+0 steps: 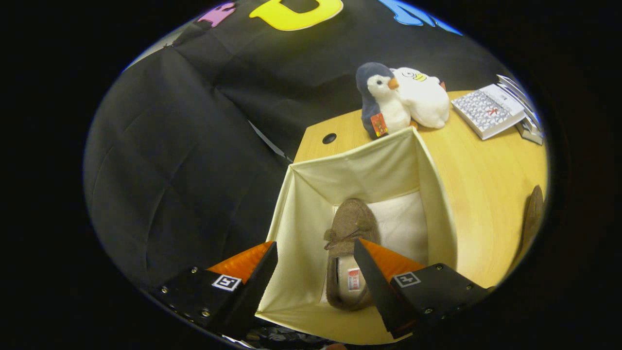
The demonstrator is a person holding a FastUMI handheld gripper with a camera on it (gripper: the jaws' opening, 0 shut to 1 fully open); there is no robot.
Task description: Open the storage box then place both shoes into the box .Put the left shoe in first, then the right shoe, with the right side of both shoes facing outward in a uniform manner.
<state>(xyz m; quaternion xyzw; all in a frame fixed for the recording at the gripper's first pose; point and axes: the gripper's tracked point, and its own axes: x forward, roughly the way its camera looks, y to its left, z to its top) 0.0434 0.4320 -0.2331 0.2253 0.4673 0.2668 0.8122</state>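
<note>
A brown shoe (349,243) lay in a cream storage box (311,204) on a light wooden table (486,175); the gripper's (316,265) fingers stood apart.

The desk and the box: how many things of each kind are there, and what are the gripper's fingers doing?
Soft toys: 2, a penguin and a white one
Shoes: 2, one in the box, one on the desk
Storage box: 1
Books: a stack, number unclear
Total: 5, plus the books
The gripper is open above the box, holding nothing.

One shoe (347,253) inside open box (311,214)
</note>
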